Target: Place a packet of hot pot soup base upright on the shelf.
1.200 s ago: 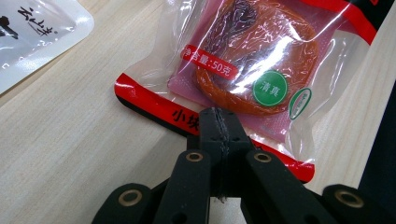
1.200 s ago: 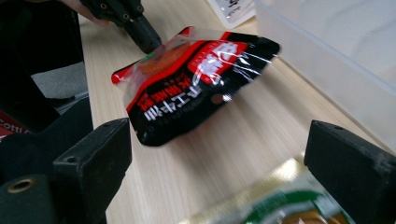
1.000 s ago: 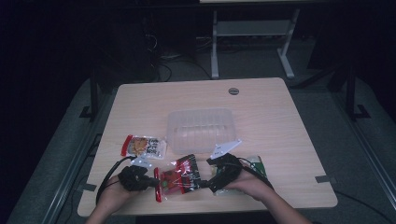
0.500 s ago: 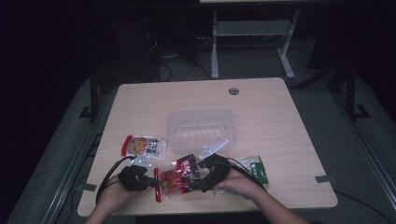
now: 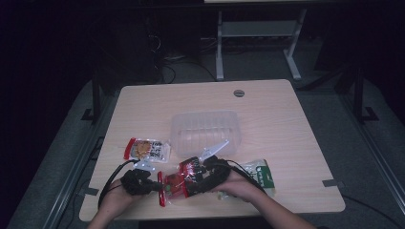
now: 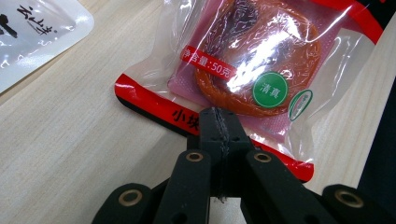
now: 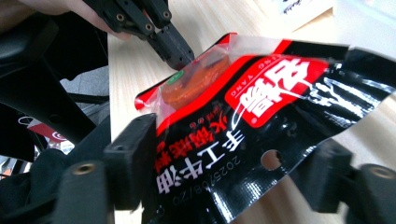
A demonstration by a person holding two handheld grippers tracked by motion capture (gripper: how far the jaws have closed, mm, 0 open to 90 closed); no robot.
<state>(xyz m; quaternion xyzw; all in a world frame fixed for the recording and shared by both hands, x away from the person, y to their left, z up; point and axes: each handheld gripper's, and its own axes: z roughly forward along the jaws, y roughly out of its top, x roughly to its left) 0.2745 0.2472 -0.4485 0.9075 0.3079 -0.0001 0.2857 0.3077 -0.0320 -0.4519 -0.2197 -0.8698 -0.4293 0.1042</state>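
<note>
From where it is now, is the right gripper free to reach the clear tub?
Probably not yet. The right gripper has the red and black snack packet between its jaws, which have just been closing, and the left gripper pinches the packet's other end. The clear tub lies just beyond with nothing between.

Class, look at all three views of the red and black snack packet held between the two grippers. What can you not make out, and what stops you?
- High view: print on the red and black snack packet is too small to read.
- High view: the green packet is partly covered by the right hand.
- Left gripper view: the white packet is cut off by the frame edge.
- Right gripper view: whether the right gripper presses the packet is unclear; the near jaws are blurred.
</note>
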